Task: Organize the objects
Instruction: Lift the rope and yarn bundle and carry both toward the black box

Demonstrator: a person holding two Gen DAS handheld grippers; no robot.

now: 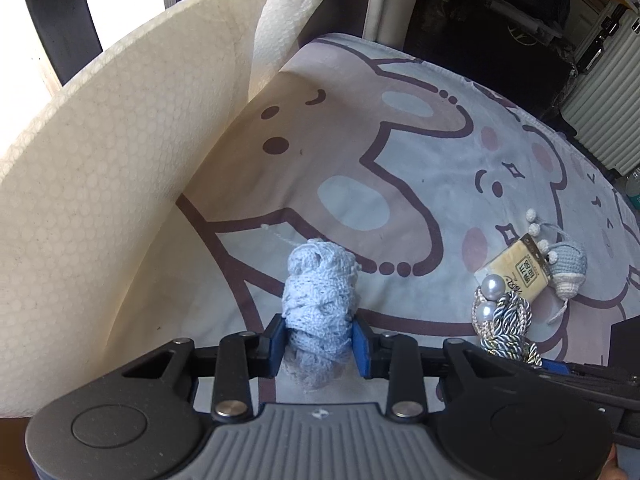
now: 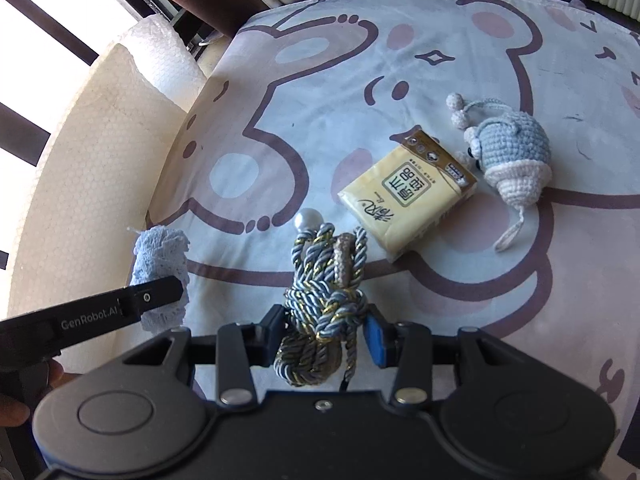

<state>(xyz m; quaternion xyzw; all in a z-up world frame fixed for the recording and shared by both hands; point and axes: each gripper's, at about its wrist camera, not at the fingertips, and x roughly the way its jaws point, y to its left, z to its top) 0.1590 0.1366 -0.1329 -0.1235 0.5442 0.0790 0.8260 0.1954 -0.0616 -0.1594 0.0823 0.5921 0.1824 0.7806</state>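
My left gripper point(image 1: 319, 342) is shut on a bundle of pale blue lace trim point(image 1: 318, 284), held over the cartoon-print cloth point(image 1: 400, 160). The lace also shows in the right wrist view point(image 2: 160, 256), with the left gripper's finger point(image 2: 152, 298) across it. My right gripper point(image 2: 324, 338) is shut on a knotted blue, white and gold twisted cord point(image 2: 324, 296) with pearls point(image 2: 308, 218); the cord shows in the left wrist view point(image 1: 504, 320). A yellow tissue pack point(image 2: 408, 188) and a blue crochet snail point(image 2: 508, 152) lie on the cloth beyond the cord.
A large roll of cream bubble wrap point(image 1: 120, 160) stands at the left edge of the cloth, close to the lace; it shows in the right wrist view point(image 2: 100, 140). Beyond the far edge are a white ribbed suitcase point(image 1: 608, 112) and dark clutter.
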